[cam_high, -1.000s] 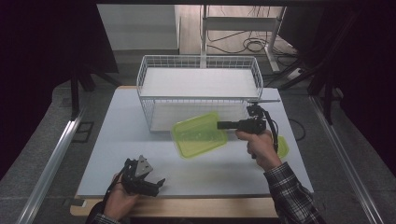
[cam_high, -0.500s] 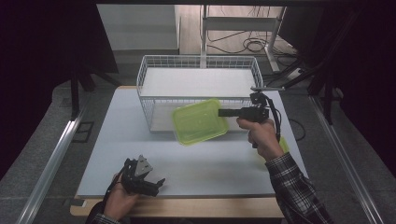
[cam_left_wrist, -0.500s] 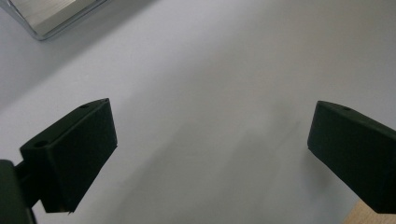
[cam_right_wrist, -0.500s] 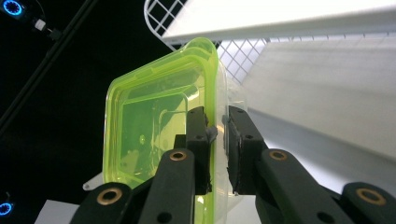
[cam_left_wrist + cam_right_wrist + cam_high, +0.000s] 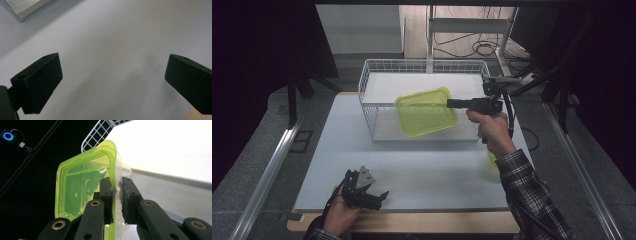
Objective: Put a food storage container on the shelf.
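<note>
A translucent green container [image 5: 425,111] with a lid hangs in the air above the white wire basket [image 5: 373,84]. My right gripper [image 5: 453,104] is shut on its right rim. In the right gripper view the two jaws pinch the green container [image 5: 80,187] at its edge, my right gripper [image 5: 115,191] closed on it. My left gripper [image 5: 382,194] rests low near the table's front left edge, held by a hand. The left gripper view looks along its wide-apart jaws, my left gripper [image 5: 112,72] open with bare white table between them.
The white table [image 5: 432,175] runs between the basket and the wooden front edge [image 5: 412,222]. Another green item [image 5: 491,161] lies on the table at the right, partly behind the person's right forearm. A metal rail [image 5: 267,170] lines the left side.
My right gripper has lifted the green container up and back, from in front of the basket to above it. The left gripper has stayed put.
</note>
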A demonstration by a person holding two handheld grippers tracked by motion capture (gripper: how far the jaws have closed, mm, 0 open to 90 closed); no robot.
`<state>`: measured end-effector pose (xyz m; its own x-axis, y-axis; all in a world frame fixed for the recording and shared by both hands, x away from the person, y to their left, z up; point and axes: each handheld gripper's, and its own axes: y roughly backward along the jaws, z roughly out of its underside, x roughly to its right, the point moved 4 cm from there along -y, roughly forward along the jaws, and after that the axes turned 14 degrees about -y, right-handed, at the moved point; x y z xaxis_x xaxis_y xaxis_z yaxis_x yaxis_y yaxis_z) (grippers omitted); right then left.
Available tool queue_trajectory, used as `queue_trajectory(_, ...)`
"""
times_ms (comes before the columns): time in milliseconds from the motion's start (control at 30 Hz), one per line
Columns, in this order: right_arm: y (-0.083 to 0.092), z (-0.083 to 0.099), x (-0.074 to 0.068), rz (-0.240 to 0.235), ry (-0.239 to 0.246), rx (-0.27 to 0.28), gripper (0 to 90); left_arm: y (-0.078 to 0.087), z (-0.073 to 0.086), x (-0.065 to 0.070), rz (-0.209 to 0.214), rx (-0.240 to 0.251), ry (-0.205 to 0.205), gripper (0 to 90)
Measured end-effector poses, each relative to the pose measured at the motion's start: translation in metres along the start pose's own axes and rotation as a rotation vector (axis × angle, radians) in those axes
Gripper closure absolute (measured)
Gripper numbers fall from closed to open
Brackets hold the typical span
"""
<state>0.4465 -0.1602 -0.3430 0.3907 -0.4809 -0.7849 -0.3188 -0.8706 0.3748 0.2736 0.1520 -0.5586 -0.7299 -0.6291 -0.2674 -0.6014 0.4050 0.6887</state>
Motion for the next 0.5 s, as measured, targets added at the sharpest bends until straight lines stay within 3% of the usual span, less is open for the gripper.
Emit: queue_trajectory(500,-0.012,-0.035,-0.007,0.033,-0.013,0.083,80.0,-0.001,0.000,0.000,0.006,0.000,0.005,1.0)
